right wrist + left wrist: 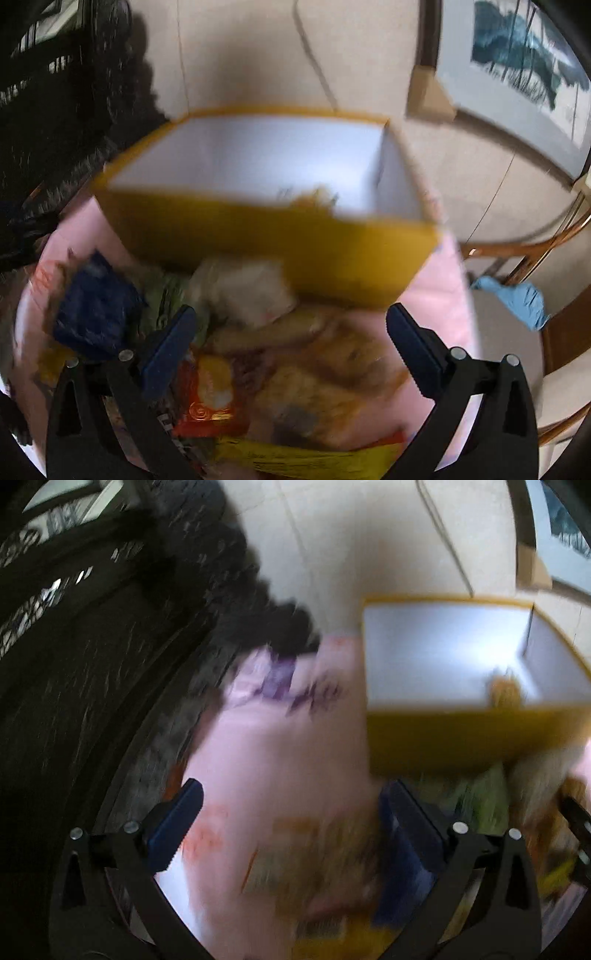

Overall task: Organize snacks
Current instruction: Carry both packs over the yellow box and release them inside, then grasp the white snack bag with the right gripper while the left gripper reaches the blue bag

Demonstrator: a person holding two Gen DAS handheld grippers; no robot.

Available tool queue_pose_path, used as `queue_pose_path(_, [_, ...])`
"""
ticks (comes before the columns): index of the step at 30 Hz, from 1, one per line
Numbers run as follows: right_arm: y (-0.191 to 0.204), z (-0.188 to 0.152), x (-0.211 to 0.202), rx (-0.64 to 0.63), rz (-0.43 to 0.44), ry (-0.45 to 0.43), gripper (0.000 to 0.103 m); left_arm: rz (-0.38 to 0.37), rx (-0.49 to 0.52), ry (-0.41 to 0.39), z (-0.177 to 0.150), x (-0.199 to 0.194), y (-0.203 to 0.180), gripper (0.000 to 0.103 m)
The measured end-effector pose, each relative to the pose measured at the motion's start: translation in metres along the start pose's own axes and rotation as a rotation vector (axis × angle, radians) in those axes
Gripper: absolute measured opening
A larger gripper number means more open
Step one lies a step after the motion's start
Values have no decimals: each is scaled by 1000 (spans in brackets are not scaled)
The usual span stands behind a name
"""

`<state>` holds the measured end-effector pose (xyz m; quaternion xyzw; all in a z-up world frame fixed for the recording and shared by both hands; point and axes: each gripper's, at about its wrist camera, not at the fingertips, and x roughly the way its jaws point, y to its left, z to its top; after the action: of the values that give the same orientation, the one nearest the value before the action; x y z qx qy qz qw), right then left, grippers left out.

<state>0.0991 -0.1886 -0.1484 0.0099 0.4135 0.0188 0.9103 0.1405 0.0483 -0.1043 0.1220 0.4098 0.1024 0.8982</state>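
The box (266, 251) stood on the cloth (443, 302) at the far side, 1 packet (314, 197) inside it. The snack pile (258, 332) lay before it, a chair (535, 258) to the right.

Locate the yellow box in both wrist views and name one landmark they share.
Left wrist: yellow box at right of centre, open top showing its white inside.
Right wrist: yellow box in the middle, just beyond the snack packets.
Shared landmark: the pink cloth under the box.

Home (framed picture (524, 70), wooden chair (554, 258))
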Motion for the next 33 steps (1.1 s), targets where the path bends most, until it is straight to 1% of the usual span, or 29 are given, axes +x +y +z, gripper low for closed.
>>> queue_pose_path(3, [10,1,13,23,-6,-28,102,-4,22,68,-29,-4,2,101])
queue_pose_path(5, [15,5,27,9,-11,-16,102,37,36,62,-40,-10,-1,101])
queue_pose_path(7, [17,8,35,13,13,-9,102,63,76,29,-48,-17,-9,101])
queue_pose_path(8, [18,8,36,15,18,-20,97,74,100,23,-51,-17,-14,101])
queue_pose_path(9, [20,7,36,3,38,-14,82,82,126,28,-55,-16,-20,101])
queue_pose_path(10, [23,8,34,-7,48,-3,55,81,142,40,-55,-12,-24,101])
queue_pose_path(11, [25,8,30,-13,39,-4,48,77,154,51,-56,-9,-29,101])
queue_pose_path(12, [25,8,24,-15,54,0,46,70,156,54,-53,-6,-33,101])
queue_pose_path(15, [14,13,5,24,84,10,43,23,144,24,-43,-3,-44,101])
queue_pose_path(17, [4,15,-11,36,89,-2,42,20,146,-8,-39,2,-52,101])
queue_pose_path(19, [-9,17,-28,60,96,-4,42,54,167,-14,-35,11,-61,101])
queue_pose_path(21, [-18,18,-41,87,109,-3,33,45,177,-23,-31,14,-66,101])
queue_pose_path(22, [-23,19,-48,92,110,-1,31,46,178,-26,-28,13,-67,101])
queue_pose_path(24, [-29,18,-59,79,80,-5,31,38,202,-13,-24,9,-69,101])
queue_pose_path(27, [-32,15,-58,67,74,15,32,67,231,-14,-24,-3,-68,101])
queue_pose_path(28, [-34,12,-54,70,63,37,46,75,234,-20,-25,-8,-65,101])
queue_pose_path(29, [-36,10,-50,77,47,51,73,81,231,-14,-26,-12,-61,101])
queue_pose_path(30, [-39,8,-44,96,27,57,82,81,218,-5,-25,-16,-57,101])
queue_pose_path(31, [-41,7,-41,111,15,55,93,77,204,1,-24,-19,-53,101])
queue_pose_path(32, [-42,8,-37,118,-3,51,98,70,182,7,-23,-22,-48,101])
queue_pose_path(33, [-40,10,-33,115,-28,37,100,66,164,9,-22,-26,-43,101])
